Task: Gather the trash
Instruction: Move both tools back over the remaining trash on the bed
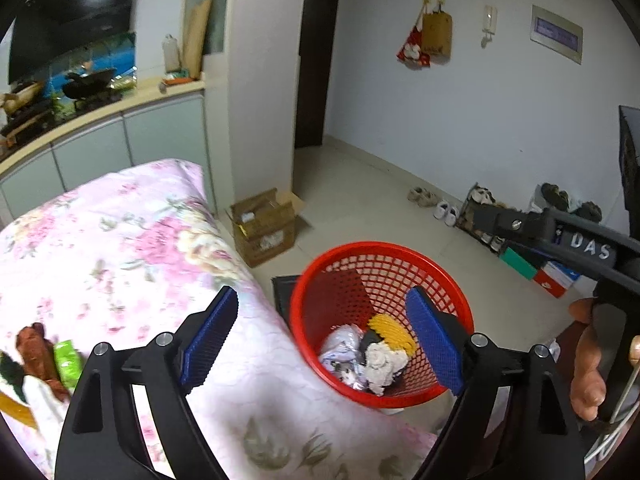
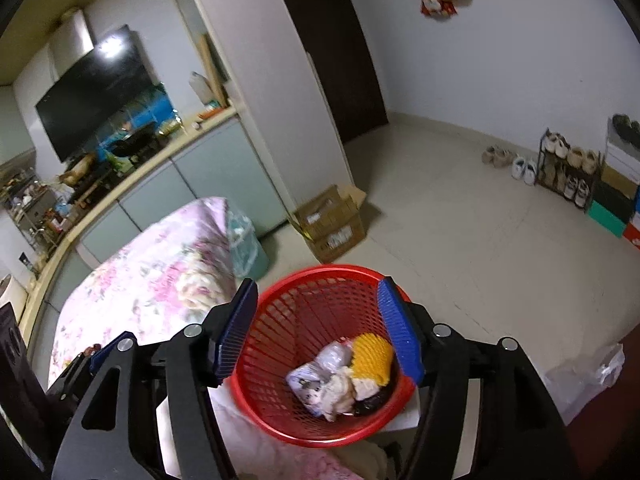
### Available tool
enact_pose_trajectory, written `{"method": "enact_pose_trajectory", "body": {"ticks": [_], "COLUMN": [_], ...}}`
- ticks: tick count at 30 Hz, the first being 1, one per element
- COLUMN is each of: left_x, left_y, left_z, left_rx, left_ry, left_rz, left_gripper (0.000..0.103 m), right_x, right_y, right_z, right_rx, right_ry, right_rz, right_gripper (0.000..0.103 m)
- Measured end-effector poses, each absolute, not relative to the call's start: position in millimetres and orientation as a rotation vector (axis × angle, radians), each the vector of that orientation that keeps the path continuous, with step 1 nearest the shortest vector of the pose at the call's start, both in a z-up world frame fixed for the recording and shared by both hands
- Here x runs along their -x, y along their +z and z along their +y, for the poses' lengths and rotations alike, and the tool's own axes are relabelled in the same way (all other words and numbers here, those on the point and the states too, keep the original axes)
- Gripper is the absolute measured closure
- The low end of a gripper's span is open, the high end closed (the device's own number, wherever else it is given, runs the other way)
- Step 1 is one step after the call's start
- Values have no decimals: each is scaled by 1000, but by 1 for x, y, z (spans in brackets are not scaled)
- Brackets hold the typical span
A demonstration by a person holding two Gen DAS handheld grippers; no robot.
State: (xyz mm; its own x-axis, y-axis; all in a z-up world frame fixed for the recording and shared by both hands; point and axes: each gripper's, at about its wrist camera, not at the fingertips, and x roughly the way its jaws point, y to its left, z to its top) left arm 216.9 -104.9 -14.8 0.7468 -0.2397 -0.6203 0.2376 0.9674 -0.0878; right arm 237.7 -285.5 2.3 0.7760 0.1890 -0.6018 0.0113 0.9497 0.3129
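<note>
A red mesh basket (image 1: 456, 304) stands on the floor beside a table with a pink floral cloth (image 1: 132, 248). It holds crumpled white paper (image 1: 384, 364), a pale plastic bag (image 1: 340, 344) and a yellow foam net (image 1: 390, 330). My left gripper (image 1: 326, 340) is open and empty, above the table edge and basket. Trash lies on the cloth at the far left: a brown wrapper (image 1: 36, 352) and a green packet (image 1: 68, 362). My right gripper (image 2: 320, 330) is open and empty over the basket (image 2: 280, 364), whose contents (image 2: 340, 380) show below it.
A cardboard box (image 1: 264, 228) sits on the tiled floor behind the basket. A shoe rack (image 2: 568, 168) with shoes and boxes lines the right wall. A counter with cabinets (image 1: 100, 140) runs behind the table. A clear plastic bag (image 2: 588, 372) lies at the right.
</note>
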Motion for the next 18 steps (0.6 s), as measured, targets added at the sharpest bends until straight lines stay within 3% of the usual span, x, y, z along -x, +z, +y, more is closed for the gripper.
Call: {"method": "enact_pose_trajectory", "body": {"ticks": [5,18], "left_x": [-203,-165], "left_y": [-4,12], "left_z": [-88,-7], "left_rx": [13,107], "left_ry": [-211,-68], "left_rz": [643,598], "left_gripper": [19,19], "right_x": [-223,-197], "right_y": [18,34], "right_z": [-269,-223], "right_rx": [-294,-221], "right_ry": [132,256], "right_rz": [615,537], "right_gripper": [29,22]}}
